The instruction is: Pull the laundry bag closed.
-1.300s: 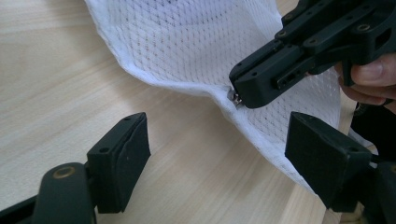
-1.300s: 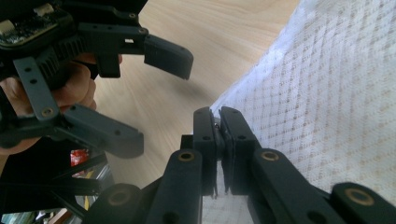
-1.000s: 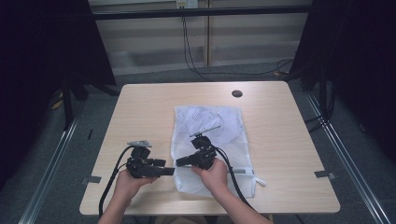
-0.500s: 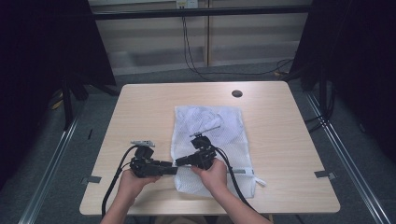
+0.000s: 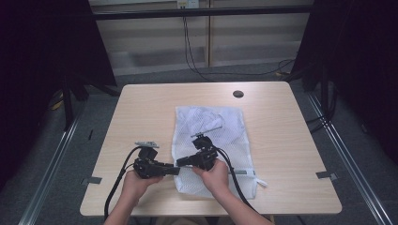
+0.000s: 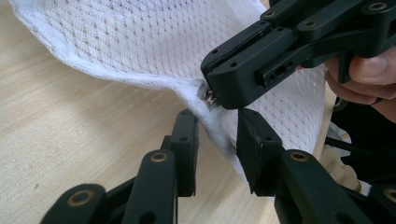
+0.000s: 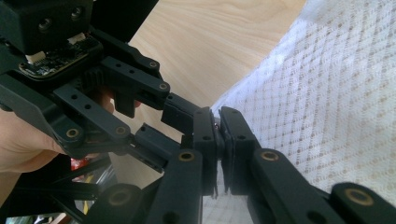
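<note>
Soft light falls from above onto the table [image 5: 291, 154], and the sides of the room stay very dark. The close pictures are bright, with the nearest black parts blurry.

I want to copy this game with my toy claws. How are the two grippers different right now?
The right gripper is shut tight on the edge of the white mesh bag, while the left gripper has a gap between its jaws and has just been closing around that edge below. The right gripper reaches in over the bag; the left gripper comes from the bare table side. Both are black, hand-held, and meet at the same edge.
</note>
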`<state>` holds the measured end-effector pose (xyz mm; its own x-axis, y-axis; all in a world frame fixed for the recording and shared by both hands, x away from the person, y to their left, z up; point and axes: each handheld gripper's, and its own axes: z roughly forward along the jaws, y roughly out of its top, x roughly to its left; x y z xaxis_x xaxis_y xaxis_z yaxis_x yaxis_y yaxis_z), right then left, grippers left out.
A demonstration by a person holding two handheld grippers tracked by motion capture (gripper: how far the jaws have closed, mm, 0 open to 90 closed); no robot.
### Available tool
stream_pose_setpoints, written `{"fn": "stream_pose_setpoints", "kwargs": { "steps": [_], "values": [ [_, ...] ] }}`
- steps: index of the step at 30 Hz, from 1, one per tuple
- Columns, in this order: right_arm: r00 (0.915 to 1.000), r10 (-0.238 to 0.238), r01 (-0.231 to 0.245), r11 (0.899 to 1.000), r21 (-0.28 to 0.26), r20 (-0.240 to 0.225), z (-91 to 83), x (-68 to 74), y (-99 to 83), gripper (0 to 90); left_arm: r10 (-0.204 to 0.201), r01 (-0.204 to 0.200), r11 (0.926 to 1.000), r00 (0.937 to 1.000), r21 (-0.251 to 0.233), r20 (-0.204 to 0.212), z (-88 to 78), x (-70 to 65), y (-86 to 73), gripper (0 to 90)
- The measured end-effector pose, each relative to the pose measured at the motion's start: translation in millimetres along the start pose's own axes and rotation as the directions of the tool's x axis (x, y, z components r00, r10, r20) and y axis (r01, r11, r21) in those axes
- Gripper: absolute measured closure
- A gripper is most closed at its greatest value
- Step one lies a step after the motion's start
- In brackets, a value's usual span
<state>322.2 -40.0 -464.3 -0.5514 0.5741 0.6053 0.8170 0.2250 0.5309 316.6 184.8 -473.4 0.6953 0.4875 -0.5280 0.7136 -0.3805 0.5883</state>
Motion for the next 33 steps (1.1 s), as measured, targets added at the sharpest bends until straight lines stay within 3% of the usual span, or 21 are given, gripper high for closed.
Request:
{"fn": "stream_pose_setpoints", "kwargs": {
  "steps": [4, 9, 11, 15, 33],
  "values": [
    [1.0000, -0.003, 0.003, 1.000, 0.001, -0.001, 0.1, 0.0, -0.1, 85.6, -0.002, 0.002, 1.0000, 0.9999, 0.002, -0.012, 0.8, -0.2, 0.0, 71.6],
    [1.0000, 0.002, -0.002, 1.000, -0.004, -0.001, -1.5, 0.3, 0.3, 86.0, 0.006, -0.006, 1.0000, 0.9995, 0.006, -0.030, -0.9, -0.3, 0.2, 84.2],
    [1.0000, -0.002, 0.002, 1.000, -0.006, -0.006, -2.3, 0.3, 0.4, 86.1, -0.011, 0.011, 0.9999, 0.9996, 0.002, -0.026, -1.8, 0.4, 0.5, 87.4],
    [1.0000, -0.003, 0.003, 1.000, -0.003, -0.002, -2.4, 0.7, 0.1, 86.3, -0.010, 0.010, 0.9998, 0.9996, 0.017, -0.027, -2.4, -0.7, 1.4, 88.2],
    [1.0000, 0.002, -0.002, 1.000, 0.009, -0.009, -5.1, -2.4, -1.3, 86.7, -0.039, 0.039, 0.9992, 0.9989, 0.003, -0.025, -2.6, -0.9, 0.7, 88.4]
  ]
}}
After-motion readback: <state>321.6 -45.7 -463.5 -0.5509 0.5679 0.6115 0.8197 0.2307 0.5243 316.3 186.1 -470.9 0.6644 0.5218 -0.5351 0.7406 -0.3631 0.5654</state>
